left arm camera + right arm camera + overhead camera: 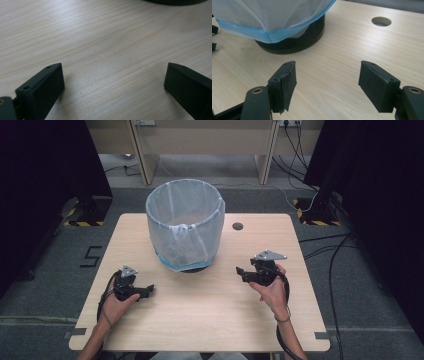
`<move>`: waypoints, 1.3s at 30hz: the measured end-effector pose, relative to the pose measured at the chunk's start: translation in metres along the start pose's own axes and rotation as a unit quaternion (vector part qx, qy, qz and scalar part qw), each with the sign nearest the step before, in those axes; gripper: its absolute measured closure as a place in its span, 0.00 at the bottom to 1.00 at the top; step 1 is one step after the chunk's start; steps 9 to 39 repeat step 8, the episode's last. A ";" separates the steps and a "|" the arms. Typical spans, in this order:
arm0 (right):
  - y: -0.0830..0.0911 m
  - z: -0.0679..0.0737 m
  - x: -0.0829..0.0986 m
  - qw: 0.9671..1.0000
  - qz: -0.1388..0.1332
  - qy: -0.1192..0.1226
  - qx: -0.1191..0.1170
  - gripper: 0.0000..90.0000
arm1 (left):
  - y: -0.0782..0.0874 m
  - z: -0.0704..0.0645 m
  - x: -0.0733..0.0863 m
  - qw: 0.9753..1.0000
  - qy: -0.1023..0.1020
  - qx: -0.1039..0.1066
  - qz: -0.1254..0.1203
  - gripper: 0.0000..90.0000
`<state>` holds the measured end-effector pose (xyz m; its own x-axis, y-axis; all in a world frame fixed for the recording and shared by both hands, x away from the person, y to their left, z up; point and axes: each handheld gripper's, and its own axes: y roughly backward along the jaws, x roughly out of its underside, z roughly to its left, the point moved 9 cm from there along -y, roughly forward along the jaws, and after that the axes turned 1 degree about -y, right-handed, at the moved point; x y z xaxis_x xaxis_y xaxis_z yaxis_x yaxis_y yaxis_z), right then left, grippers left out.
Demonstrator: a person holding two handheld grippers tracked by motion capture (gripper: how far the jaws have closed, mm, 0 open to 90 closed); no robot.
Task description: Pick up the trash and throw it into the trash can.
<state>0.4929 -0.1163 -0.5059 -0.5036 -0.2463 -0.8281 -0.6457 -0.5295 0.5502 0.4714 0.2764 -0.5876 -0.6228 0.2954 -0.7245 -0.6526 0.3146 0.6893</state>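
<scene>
**Both claws wide, bin ahead between them**

From the high view, we hold the left claw (148,290) and the right claw (240,271) low over the bench (210,320), each turned inward toward the other. The bin (184,222), a round black tub lined with a white bag edged in blue, stands upright ahead of both claws and between them. It lies ahead and to the right of the left claw, ahead and to the left of the right claw. We judge the right claw slightly nearer.

In the left gripper view, our jaws stand wide apart with bare wood between them; the bin's dark base (175,2) sits far ahead, right of centre.

In the right gripper view, our jaws also gape wide and empty. The bag's blue hem (265,32) hangs ahead, left of the jaws' line, over the black base.
</scene>
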 end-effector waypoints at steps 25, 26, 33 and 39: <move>-0.010 0.004 0.011 1.000 0.015 0.000 -0.006 0.33 | 0.000 0.000 0.000 1.000 0.000 0.000 0.000 0.02; -0.010 0.004 0.011 1.000 0.015 0.000 -0.006 0.33 | 0.000 0.000 0.000 1.000 0.000 0.000 0.000 0.02; -0.010 0.004 0.011 1.000 0.015 0.000 -0.006 0.33 | 0.000 0.000 0.000 1.000 0.000 0.000 0.000 0.02; -0.010 0.004 0.011 1.000 0.015 0.000 -0.006 0.33 | 0.000 0.000 0.000 1.000 0.000 0.000 0.000 0.02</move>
